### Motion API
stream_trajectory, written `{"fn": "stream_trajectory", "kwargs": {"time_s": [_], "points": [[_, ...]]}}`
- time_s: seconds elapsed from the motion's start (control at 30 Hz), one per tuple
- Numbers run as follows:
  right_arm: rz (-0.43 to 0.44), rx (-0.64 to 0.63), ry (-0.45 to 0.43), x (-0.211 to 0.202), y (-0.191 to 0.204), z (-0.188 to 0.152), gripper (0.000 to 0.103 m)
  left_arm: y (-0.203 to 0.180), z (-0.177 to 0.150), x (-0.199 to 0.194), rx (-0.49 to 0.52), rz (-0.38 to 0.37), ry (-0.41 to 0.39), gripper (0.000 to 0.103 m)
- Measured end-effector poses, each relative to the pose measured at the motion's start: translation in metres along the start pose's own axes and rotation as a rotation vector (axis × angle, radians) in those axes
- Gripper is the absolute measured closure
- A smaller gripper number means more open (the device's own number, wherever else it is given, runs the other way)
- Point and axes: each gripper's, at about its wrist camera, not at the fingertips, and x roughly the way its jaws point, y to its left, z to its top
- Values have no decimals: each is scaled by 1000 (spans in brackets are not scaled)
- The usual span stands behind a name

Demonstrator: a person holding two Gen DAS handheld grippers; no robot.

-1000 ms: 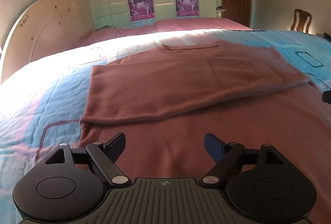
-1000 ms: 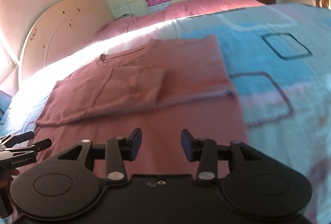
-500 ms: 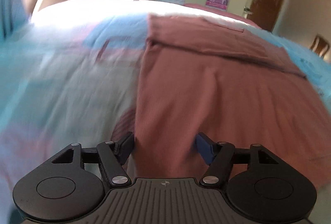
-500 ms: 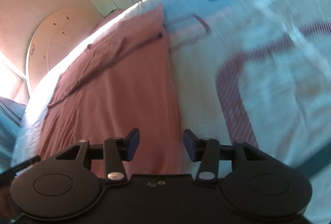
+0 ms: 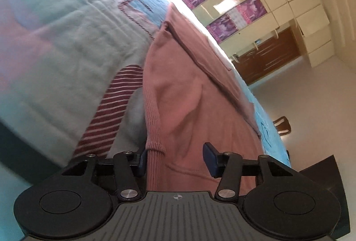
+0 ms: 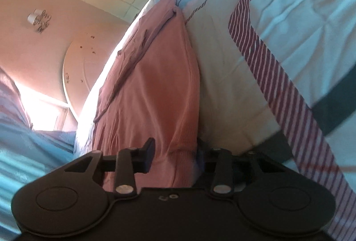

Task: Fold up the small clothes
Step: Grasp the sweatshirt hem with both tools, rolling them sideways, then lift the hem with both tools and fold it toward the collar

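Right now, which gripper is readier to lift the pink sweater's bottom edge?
Probably the right gripper: its jaws, just closing, already squeeze the sweater hem. The left gripper, also closing, has the hem between its jaws but a gap remains.

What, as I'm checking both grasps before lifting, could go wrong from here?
The left gripper, jaws just closing, touches the hem of the pink ribbed sweater with one pad only; it may slip out. The right gripper, also just closing, bunches thick fabric, so the fold may crease.
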Motion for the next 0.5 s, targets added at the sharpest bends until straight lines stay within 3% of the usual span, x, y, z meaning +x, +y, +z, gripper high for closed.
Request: {"fn": "stream_trajectory", "kwargs": {"time_s": [0.07,0.17,0.23,0.27,0.33,0.5], "points": [[-17,10,3,5,-2,3,92,-7,1,8,42,42,9,97],[-64,-63,-2,3,11,3,93,-20,-3,-1,114,75,-37,97],[23,-87,-52,-14,17,0,93,-21,-6,-7,160,124,-45,97],[13,-72,-65,-18,13,0,93,-18,-8,-6,169,140,-29,97],[-82,-47,-22,-7,-1,1,94,-10,-8,-3,130,112,-28,97],[-37,-66,-20,-4,9,4,93,-15,-1,0,99,100,-48,97]]}}
